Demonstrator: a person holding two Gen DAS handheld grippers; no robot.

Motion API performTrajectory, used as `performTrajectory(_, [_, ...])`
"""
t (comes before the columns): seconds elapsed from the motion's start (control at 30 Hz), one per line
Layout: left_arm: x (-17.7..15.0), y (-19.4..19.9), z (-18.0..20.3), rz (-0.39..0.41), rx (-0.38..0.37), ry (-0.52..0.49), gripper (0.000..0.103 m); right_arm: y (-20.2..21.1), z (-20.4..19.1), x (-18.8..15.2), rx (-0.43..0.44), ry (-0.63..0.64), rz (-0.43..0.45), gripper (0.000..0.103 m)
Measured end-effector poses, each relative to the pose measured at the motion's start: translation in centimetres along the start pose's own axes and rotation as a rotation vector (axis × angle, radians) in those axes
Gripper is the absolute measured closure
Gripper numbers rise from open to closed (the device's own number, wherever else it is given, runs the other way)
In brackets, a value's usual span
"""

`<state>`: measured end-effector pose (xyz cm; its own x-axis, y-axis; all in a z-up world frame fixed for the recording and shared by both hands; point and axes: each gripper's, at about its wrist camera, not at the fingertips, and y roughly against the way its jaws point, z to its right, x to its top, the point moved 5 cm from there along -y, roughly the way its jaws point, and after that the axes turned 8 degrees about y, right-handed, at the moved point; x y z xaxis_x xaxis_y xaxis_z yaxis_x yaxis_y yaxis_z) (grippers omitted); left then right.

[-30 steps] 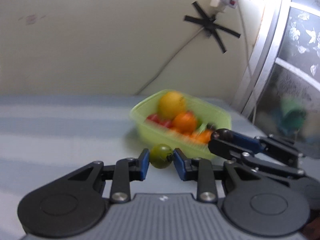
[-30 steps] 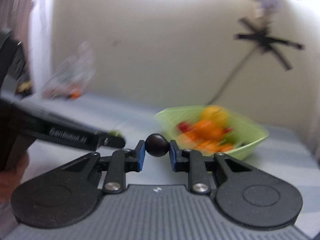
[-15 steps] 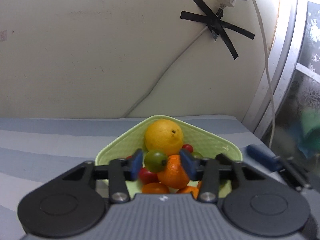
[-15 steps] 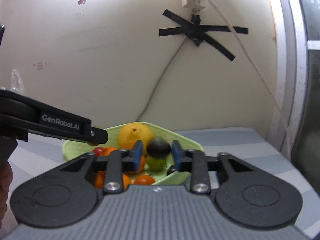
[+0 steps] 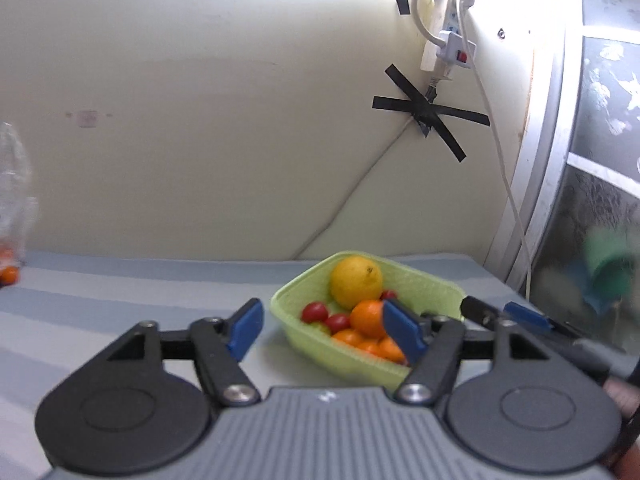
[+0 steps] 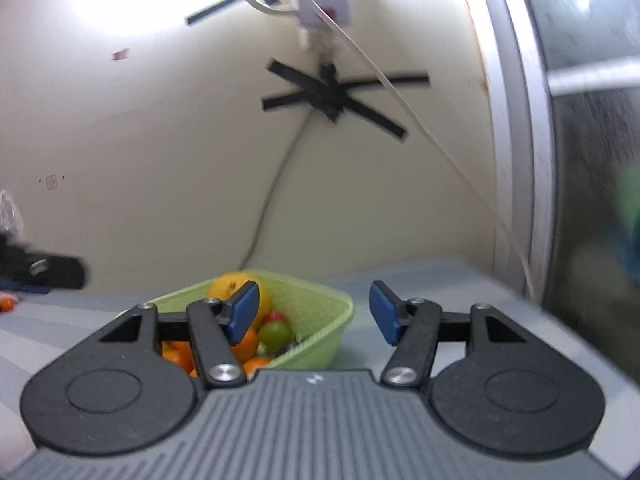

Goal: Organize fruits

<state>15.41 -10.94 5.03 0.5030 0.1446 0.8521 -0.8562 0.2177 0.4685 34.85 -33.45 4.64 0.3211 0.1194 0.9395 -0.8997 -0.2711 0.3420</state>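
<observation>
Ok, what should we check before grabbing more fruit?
1. Left gripper empty, jaws opening: ok.
2. Right gripper empty, jaws opening: ok.
3. Green basket upright on the striped cloth: ok.
4. Lemon, oranges and cherry tomatoes inside the basket: ok.
5. Small orange fruit at the far left edge, outside the basket: not ok.
6. Other fruit left out of view: cannot tell.

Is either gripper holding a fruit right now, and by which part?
No. The left gripper and right gripper both have empty jaws, which are opening; the fruits lie in the green basket.
</observation>
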Motion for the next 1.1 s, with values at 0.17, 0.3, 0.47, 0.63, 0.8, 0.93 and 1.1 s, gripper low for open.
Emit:
performTrajectory(0.17, [-3.3, 3.6, -1.5, 0.024, 0.070, -0.053, 0.009, 4.5, -0.9, -2.0, 0.101, -0.157, -0.075, 0.031])
performTrajectory(0.3, [-6.5, 5.2, -2.8, -0.017, 0.125, -0.062, 0.003, 8.0, -2.1, -5.1, 0.113, -0.225, -0.129, 0.028])
performTrajectory(0.47, [-8.8, 6.9, -3.9, -0.056, 0.127, -0.020, 0.000, 9.0, -3.8, -7.0, 0.105, -0.215, -0.199, 0.028])
performTrajectory(0.63, [-8.6, 7.7, -4.7, -0.065, 0.153, -0.023, 0.000, 9.0, -3.9, -7.4, 0.080, -0.268, -0.226, 0.027])
performTrajectory(0.8, [-8.4, 8.0, -5.8, -0.046, 0.196, -0.016, 0.000, 9.5, -4.5, -7.7, 0.061, -0.258, -0.226, 0.025])
performTrajectory(0.93, [-8.3, 8.1, -6.4, -0.028, 0.230, -0.030, 0.000, 9.6, -5.0, -7.8, 0.049, -0.229, -0.219, 0.025])
performTrajectory(1.1, [-8.1, 7.9, -6.6, -0.023, 0.245, -0.033, 0.000, 9.5, -5.5, -7.9, 0.059, -0.211, -0.225, 0.025])
